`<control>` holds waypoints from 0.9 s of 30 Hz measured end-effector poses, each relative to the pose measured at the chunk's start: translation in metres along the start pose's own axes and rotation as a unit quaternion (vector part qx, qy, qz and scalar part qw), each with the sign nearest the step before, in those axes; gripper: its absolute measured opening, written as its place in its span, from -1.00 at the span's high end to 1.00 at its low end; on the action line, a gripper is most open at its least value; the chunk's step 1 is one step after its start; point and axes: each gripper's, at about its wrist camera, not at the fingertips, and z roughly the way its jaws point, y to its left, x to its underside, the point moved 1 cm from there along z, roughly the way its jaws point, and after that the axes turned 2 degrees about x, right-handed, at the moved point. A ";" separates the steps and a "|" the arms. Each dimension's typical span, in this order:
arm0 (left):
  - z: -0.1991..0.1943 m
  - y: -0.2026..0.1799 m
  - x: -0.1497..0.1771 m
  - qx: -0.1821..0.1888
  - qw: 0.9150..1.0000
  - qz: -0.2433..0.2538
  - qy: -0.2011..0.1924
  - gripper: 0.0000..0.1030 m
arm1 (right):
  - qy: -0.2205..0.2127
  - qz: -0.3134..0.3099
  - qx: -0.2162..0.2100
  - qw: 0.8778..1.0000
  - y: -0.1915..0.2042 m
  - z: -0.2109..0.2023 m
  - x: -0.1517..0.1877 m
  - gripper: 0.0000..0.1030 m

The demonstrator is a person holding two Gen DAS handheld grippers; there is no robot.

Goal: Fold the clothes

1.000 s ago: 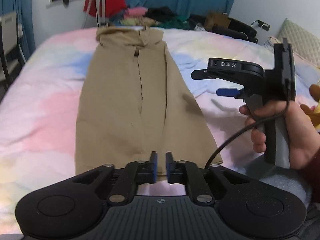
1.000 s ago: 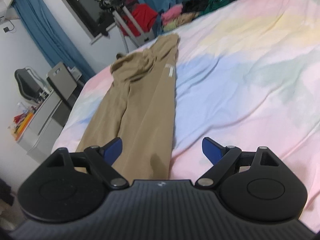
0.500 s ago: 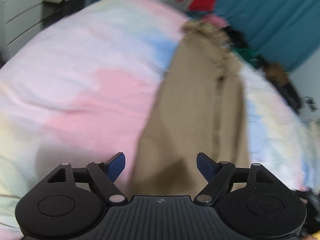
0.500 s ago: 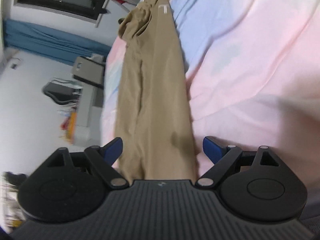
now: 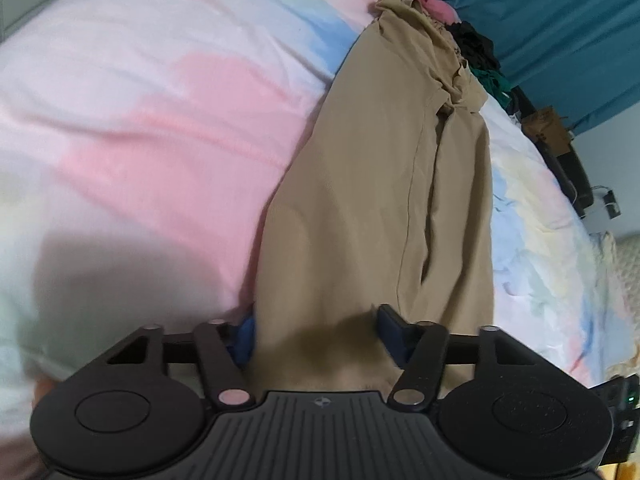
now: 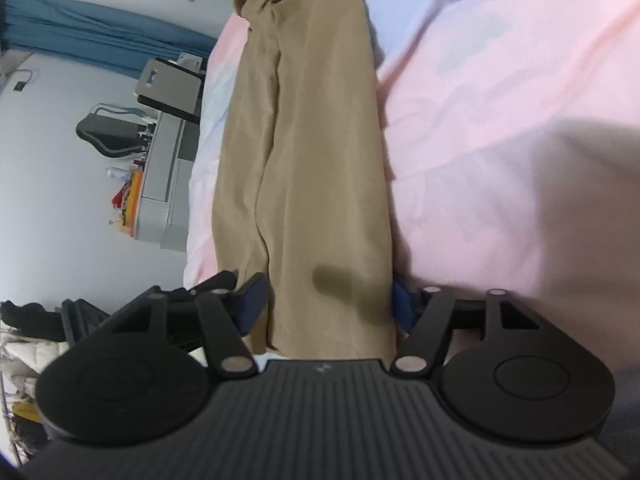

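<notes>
Closing half-wide around each near hem corner of the tan trousers (image 5: 372,200) lying lengthwise on the bed (image 5: 140,120), left gripper (image 5: 316,334) and right gripper (image 6: 326,304) should pinch evenly before lifting.

**Hem ends lost under both tools**

The near end of the tan trousers (image 5: 360,208) runs under the left tool (image 5: 316,334) body, so the hem is unseen. Under the right tool (image 6: 326,302) it vanishes likewise. Whether the closing pads touch cloth is unclear; the left pad is blurred.
</notes>
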 end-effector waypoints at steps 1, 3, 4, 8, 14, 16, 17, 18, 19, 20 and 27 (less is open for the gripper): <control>-0.001 0.001 0.002 0.003 1.000 0.000 -0.001 0.10 | 0.001 0.002 0.000 1.000 0.000 -0.002 0.002 -0.18; -0.004 -0.001 0.005 0.012 1.000 0.006 -0.005 0.24 | 0.006 -0.001 0.005 1.000 0.002 -0.004 0.010 -0.06; -0.007 -0.003 0.008 0.016 1.000 0.012 -0.007 0.32 | 0.010 -0.005 0.010 1.000 0.004 -0.004 0.015 0.03; -0.015 -0.006 0.014 0.017 0.999 0.025 -0.013 0.73 | 0.011 -0.004 0.034 0.999 0.005 -0.010 0.026 0.72; -0.039 0.003 0.008 0.143 0.987 -0.007 -0.067 0.91 | -0.046 -0.041 0.016 0.998 0.028 -0.045 0.016 0.84; -0.052 0.002 0.005 0.176 0.980 -0.015 -0.091 0.92 | -0.076 -0.063 0.008 0.995 0.043 -0.063 0.009 0.84; -0.058 0.000 0.004 0.191 0.976 -0.018 -0.101 0.92 | -0.090 -0.073 0.003 0.993 0.050 -0.073 0.004 0.84; -0.065 -0.003 0.003 0.204 0.972 -0.019 -0.111 0.92 | -0.102 -0.078 -0.007 0.992 0.058 -0.083 -0.002 0.85; -0.073 -0.007 0.001 0.213 0.970 -0.018 -0.119 0.92 | -0.114 -0.083 -0.014 0.990 0.067 -0.093 -0.008 0.85; -0.082 -0.014 0.000 0.222 0.966 -0.016 -0.130 0.92 | -0.126 -0.094 -0.018 0.987 0.077 -0.103 -0.015 0.85; -0.147 -0.065 0.004 0.254 0.949 0.017 -0.187 0.93 | -0.196 -0.147 -0.054 0.968 0.130 -0.174 -0.034 0.85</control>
